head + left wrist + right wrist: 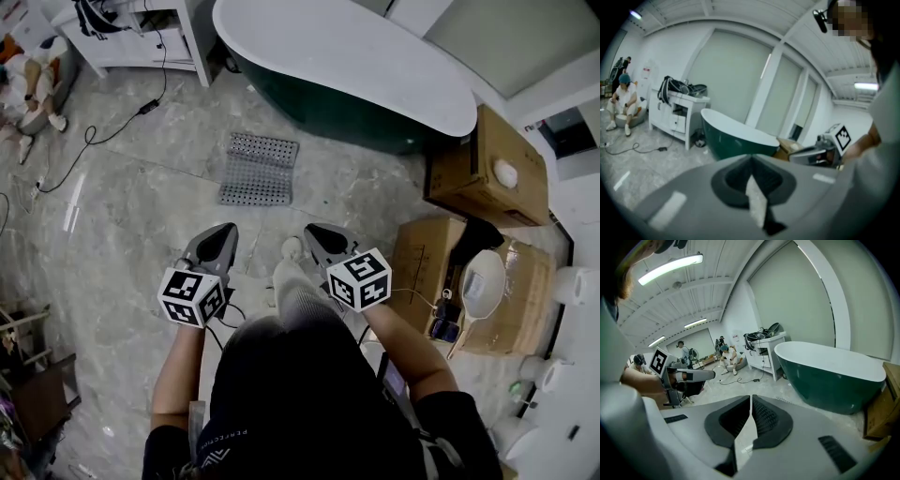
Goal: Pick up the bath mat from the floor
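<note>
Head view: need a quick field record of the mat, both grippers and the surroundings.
bath mat: grey, perforated, lying on the floor just in front of the bathtub
left gripper: shut, nothing between the jaws, held above the floor, short of the mat
right gripper: shut, empty, level with the left one
contact with mat: none
nearby: cardboard boxes to the right of the mat, white cabinet at far left
task state: pick-up not yet started
</note>
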The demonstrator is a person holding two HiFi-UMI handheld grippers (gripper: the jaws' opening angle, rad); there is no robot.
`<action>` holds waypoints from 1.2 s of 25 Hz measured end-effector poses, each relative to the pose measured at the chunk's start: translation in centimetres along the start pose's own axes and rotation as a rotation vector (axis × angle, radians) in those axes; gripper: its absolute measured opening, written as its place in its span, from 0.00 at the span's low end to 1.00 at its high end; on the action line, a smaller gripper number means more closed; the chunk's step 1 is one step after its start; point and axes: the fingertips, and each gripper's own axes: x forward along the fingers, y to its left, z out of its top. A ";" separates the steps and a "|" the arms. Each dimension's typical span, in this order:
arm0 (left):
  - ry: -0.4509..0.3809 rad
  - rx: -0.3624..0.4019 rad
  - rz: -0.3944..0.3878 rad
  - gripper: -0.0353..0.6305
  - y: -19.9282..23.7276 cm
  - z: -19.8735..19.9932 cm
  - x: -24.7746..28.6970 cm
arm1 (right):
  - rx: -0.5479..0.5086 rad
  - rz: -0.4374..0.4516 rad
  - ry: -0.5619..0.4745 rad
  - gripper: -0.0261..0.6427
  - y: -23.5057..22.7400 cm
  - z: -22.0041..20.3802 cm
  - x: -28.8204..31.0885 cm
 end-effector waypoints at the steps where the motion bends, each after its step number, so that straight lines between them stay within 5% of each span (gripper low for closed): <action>1: 0.005 0.002 0.005 0.06 0.4 0.0 0.7 | -0.003 0.000 0.006 0.04 -0.6 0.1 0.6; 13: 0.062 0.012 0.068 0.06 6.4 2.0 9.7 | -0.023 0.043 0.057 0.04 -9.8 3.1 8.9; 21: 0.135 -0.006 0.054 0.06 8.6 1.2 15.0 | -0.056 0.072 0.167 0.04 -12.9 1.3 13.2; 30: 0.213 0.109 0.058 0.07 13.8 -0.7 19.5 | -0.083 0.074 0.247 0.09 -15.3 -1.1 17.4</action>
